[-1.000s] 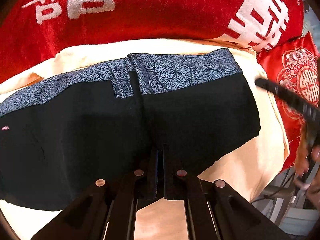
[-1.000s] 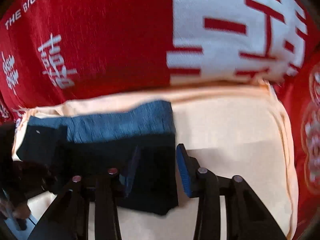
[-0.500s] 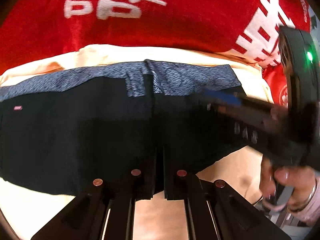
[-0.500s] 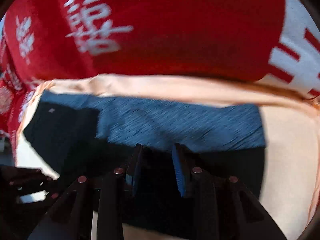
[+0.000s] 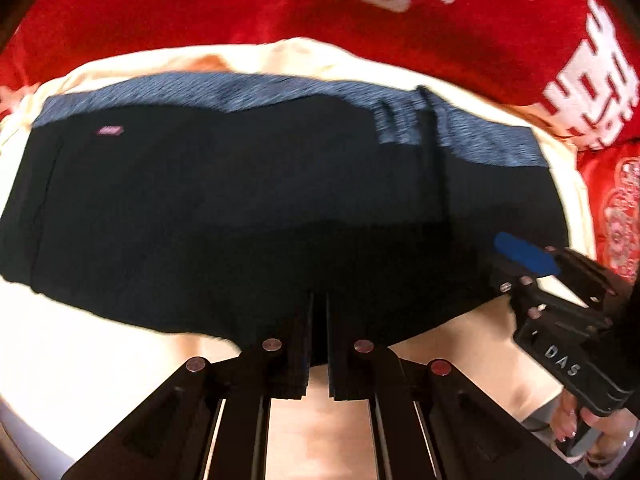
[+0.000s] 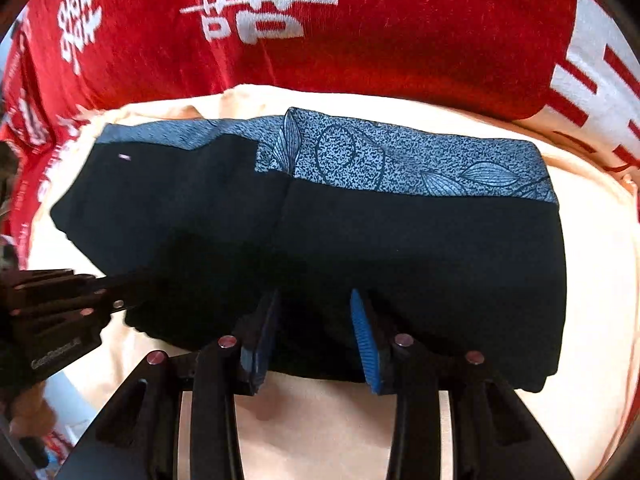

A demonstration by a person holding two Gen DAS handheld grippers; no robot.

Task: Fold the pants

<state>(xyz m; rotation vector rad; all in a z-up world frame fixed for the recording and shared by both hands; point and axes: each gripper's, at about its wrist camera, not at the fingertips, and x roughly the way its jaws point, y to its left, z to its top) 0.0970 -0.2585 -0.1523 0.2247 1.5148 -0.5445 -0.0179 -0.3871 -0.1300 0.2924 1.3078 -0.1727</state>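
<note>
- Black pants [image 6: 360,248] with a blue patterned waistband [image 6: 400,160] lie flat and already partly folded on a cream sheet [image 6: 592,280], waistband along the far edge, near hem towards both cameras.
- Left gripper [image 5: 318,340]: jaws nearly together at the near hem; cloth seems to sit between them, but dark on dark, so cannot tell for sure.
- Right gripper [image 6: 316,336]: jaws apart, blue pads [image 6: 366,344] either side of the near hem, nothing clamped yet.
- Step in hand, by my reading: right side to take the hem edge beside the left.
- To do it well: slide the lower pad under all layers, close squarely, then lift both hands level so the fold line stays straight.
- Risk: catching the cream sheet along with the hem, or pinching only the top layer.
- Around: red blanket [image 6: 400,40] with white characters behind the sheet; red embroidered cushion [image 5: 616,208] on the right. Neither lies on the pants.
- Grippers sit near one another; watch for a knock.
</note>
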